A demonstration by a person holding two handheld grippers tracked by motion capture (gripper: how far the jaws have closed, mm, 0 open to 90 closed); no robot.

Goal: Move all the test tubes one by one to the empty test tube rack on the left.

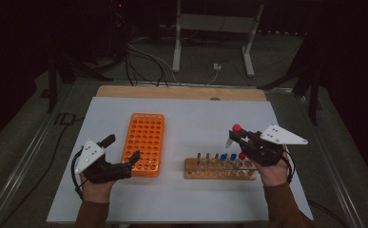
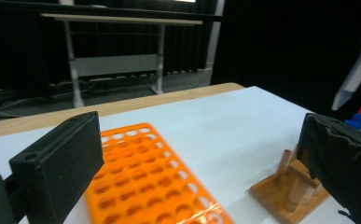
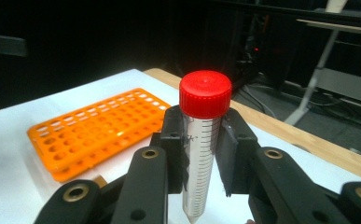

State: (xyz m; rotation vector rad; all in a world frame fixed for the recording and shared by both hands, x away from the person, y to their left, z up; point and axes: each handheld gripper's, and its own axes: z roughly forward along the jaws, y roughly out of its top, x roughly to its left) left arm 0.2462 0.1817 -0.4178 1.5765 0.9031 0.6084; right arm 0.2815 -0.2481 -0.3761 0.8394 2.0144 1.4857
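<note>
The right hand-held gripper (image 3: 201, 154) has its jaws closed on a clear, red-capped tube (image 3: 200, 144), held upright above the wooden rack (image 1: 219, 169). The left hand-held gripper (image 1: 121, 152) waits wide open and empty beside the orange rack (image 1: 144, 142) on the counter (image 1: 196, 118). The tube seems mid-transfer; next, likely carry it over and lower it into an orange hole.

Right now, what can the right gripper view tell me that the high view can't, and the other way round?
Right gripper view alone: printed graduation marks on the red-capped tube, and both jaws pressed against its sides just under the cap.

High view alone: the wooden rack with blue- and red-capped tubes standing in it, and the left gripper with jaws apart beside the orange rack's near end.

Both: the orange rack lying on the white table, and the right gripper holding the tube.
</note>
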